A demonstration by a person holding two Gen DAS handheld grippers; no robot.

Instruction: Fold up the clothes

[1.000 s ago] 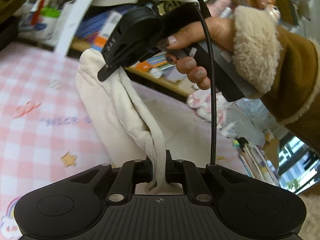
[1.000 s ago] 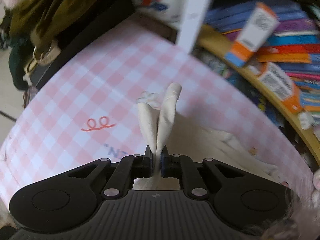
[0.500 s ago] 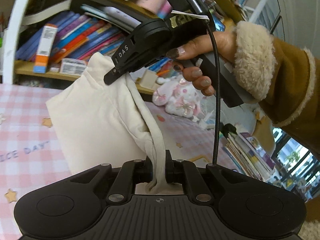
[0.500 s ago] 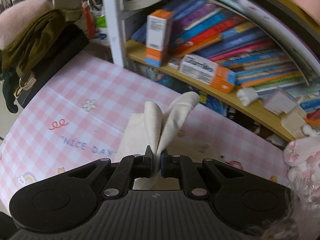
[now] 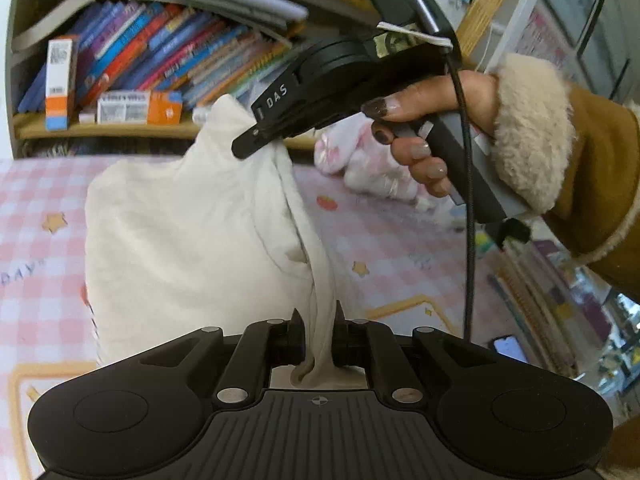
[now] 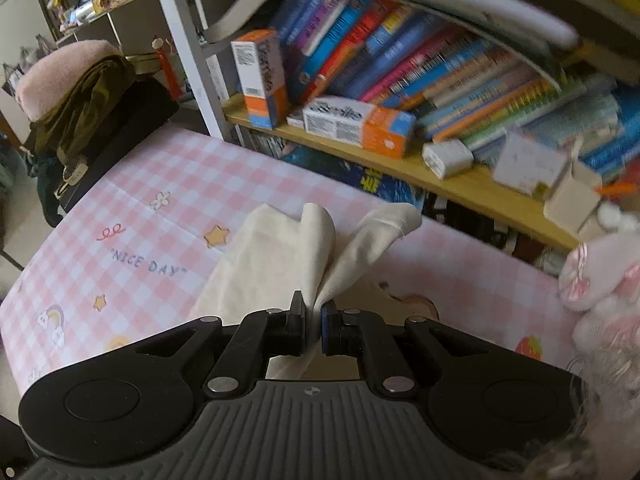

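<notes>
Cream cloth [image 5: 188, 240] hangs lifted between both grippers above a pink checked tablecloth [image 5: 32, 184], its lower part draping down toward the table. Seen from the left wrist camera, the left gripper [image 5: 318, 332] has its fingers pressed together on a gathered edge of the cloth at about 6 o'clock, the fabric bunching between them and spilling out below. Up at 1 o'clock from that pinch, the right gripper [image 5: 256, 146] bites the cloth's upper corner, and a hand [image 5: 424, 128] in a brown sleeve with a fleecy cuff [image 5: 528, 132] wraps the gripper's handle; a black cable [image 5: 470, 216] trails down from it. The right wrist camera shows the right gripper [image 6: 314, 316] clamped on a fold of the same cloth, two flaps rising from the pinch toward 12 o'clock and 1 o'clock, with the rest of the fabric sloping down to 9 o'clock over the printed words "NICE DAY" [image 6: 148, 266]. Behind the table, at 12 o'clock in both views, a wooden shelf [image 6: 460, 188] carries a row of leaning books [image 6: 400, 64] and orange-and-white boxes [image 6: 260, 76]. A pink plush toy [image 6: 600, 280] sits at 3 o'clock on the table edge, and dark clothing [image 6: 92, 108] is heaped at 9 o'clock.
</notes>
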